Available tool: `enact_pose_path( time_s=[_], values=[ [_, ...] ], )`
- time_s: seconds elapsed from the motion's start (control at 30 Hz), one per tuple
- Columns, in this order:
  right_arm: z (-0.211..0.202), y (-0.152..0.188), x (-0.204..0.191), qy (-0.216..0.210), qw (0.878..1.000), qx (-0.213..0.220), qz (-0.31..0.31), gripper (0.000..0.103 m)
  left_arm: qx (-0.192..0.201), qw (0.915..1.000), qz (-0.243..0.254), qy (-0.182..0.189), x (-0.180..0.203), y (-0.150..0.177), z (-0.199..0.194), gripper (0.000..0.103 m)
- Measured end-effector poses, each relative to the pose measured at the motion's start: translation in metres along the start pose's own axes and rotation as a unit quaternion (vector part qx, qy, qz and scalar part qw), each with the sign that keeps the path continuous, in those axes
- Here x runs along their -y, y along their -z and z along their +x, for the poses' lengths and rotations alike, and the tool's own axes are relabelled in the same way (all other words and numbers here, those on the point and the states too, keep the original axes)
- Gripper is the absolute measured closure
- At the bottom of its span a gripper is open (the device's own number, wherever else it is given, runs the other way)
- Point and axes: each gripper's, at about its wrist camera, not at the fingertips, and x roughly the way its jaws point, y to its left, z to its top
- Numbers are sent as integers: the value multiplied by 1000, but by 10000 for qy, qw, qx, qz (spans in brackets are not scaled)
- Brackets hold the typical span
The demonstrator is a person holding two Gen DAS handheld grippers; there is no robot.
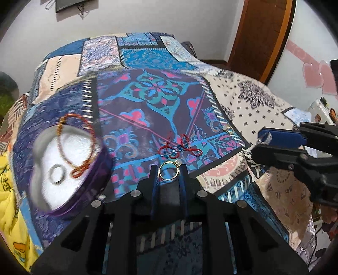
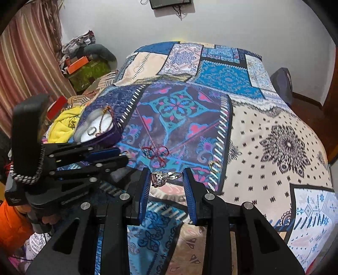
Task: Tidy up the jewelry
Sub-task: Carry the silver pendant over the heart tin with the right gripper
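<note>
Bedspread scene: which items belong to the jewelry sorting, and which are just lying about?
Job: gold ring in left gripper; ornate silver ring in right gripper; red cord bracelet; heart-shaped box.
Lying about: yellow cloth; orange box; curtain.

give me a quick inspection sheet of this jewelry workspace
surface: patchwork bedspread, rumpled.
job's things: purple box open, holding an orange bracelet and a silver ring; red bracelet and small ring lie loose on the cloth.
clutter: yellow cloth beside the box.
grippers: left gripper has a gold ring between its fingers; right gripper has an ornate ring between its fingers; contact unclear on both.
cables: wires dangle under a wall screen.
surroundings: striped curtain, wooden door.
</note>
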Motion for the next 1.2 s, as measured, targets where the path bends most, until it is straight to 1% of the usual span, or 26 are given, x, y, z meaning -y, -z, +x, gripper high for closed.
enact_pose_path(
  time_s=[0.3,0.53,0.7,0.8,0.97,1.07,1.2],
  values=[
    [-7,-23,-27,-96,9992,321,-239,75,626,9972,-321,-258,-30,1,-60,85],
    [-12,-49,-48,-256,9969,634,-377,75,1139,9906,-612,-454,-59,-1,-102,85],
    [-9,-64,-67,-429,9945,793,-531,75,1385,9852,-790,-628,-79,2,-123,85],
    [-4,-72,-80,-556,9930,826,-628,75,1443,9831,-838,-748,-87,4,-129,85],
    [10,-79,-98,-727,9914,802,-735,75,1447,9814,-931,-848,-100,9,-131,85],
    [22,-81,-104,-784,9913,723,-774,75,1389,9820,-975,-831,-104,12,-125,85],
    [43,-82,-107,-798,9924,506,-790,75,1255,9842,-969,-790,-106,15,-112,85]
  ],
)
